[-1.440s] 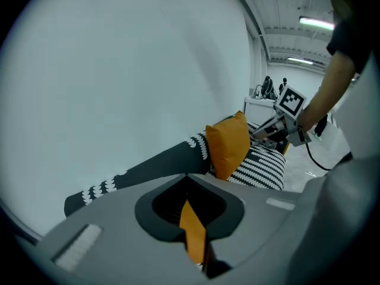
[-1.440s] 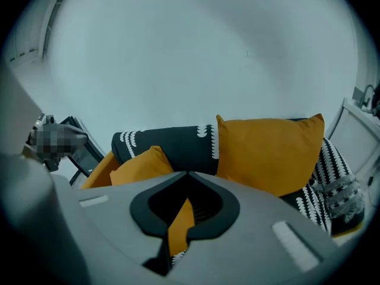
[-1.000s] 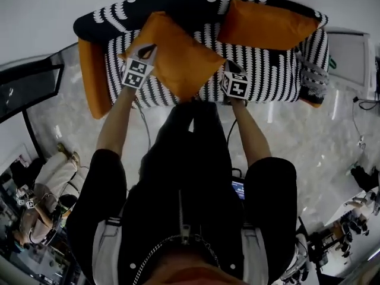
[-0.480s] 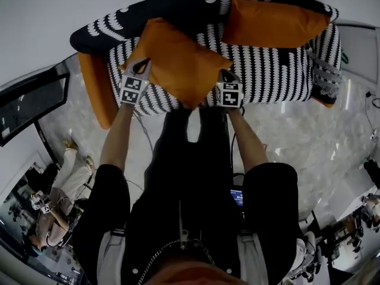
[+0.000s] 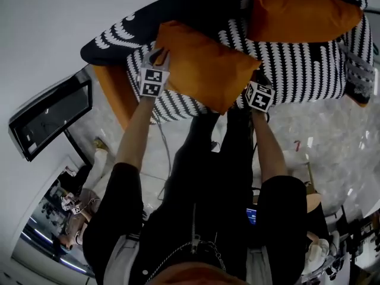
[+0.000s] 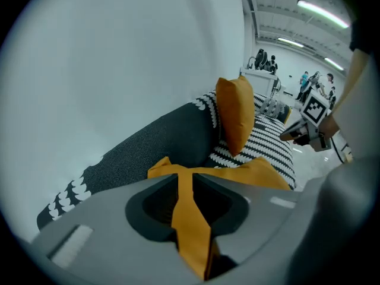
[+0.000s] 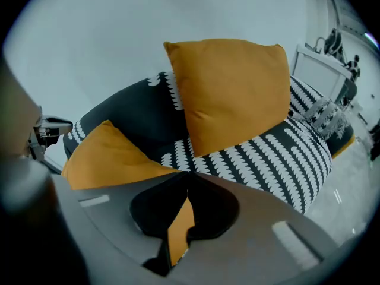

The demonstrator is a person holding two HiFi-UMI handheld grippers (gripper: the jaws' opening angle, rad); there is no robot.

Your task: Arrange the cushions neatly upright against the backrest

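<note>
So the orange square fabric cushion sits mid-frame over the black-and-white patterned sofa. The right tool is clamped on one corner. The left tool pinches another, its jaws just been opening.

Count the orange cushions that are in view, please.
2. The upright cushion leans against the backrest at the right end of the sofa. The tilted cushion is over the left part of the seat, nearer the person. None seems hidden.
</note>
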